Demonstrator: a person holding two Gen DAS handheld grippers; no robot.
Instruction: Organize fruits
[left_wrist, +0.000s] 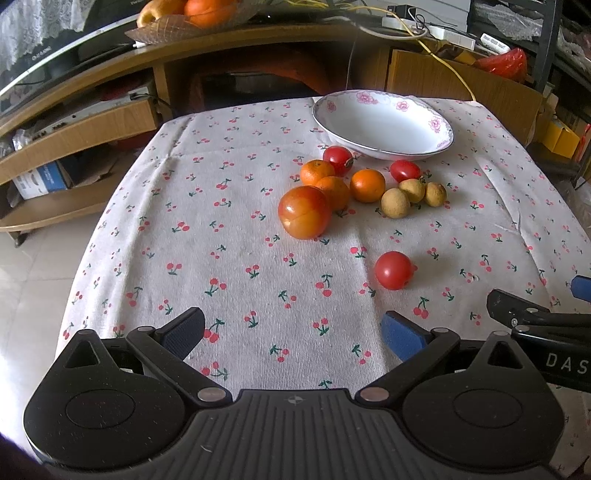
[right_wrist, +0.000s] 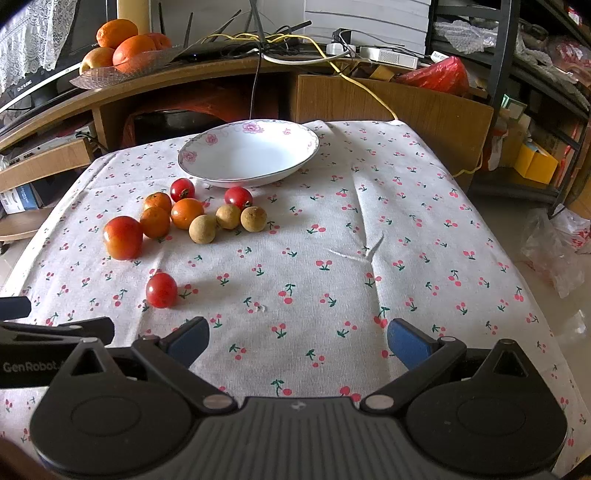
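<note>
I see my left gripper (left_wrist: 293, 338) and right gripper (right_wrist: 297, 341) both spread wide, grasping nothing, low over the cherry-print tablecloth (right_wrist: 369, 221). Count, near to far: one lone small red tomato (left_wrist: 393, 270); one large red-orange tomato (left_wrist: 305, 212); three small orange mandarins (left_wrist: 367, 185); three tan round longans (left_wrist: 395, 203); two more small red tomatoes (left_wrist: 338, 160) beside the white floral-rimmed plate (right_wrist: 207, 142) at the far edge. The right gripper's far finger is cut off at the left view's edge.
</note>
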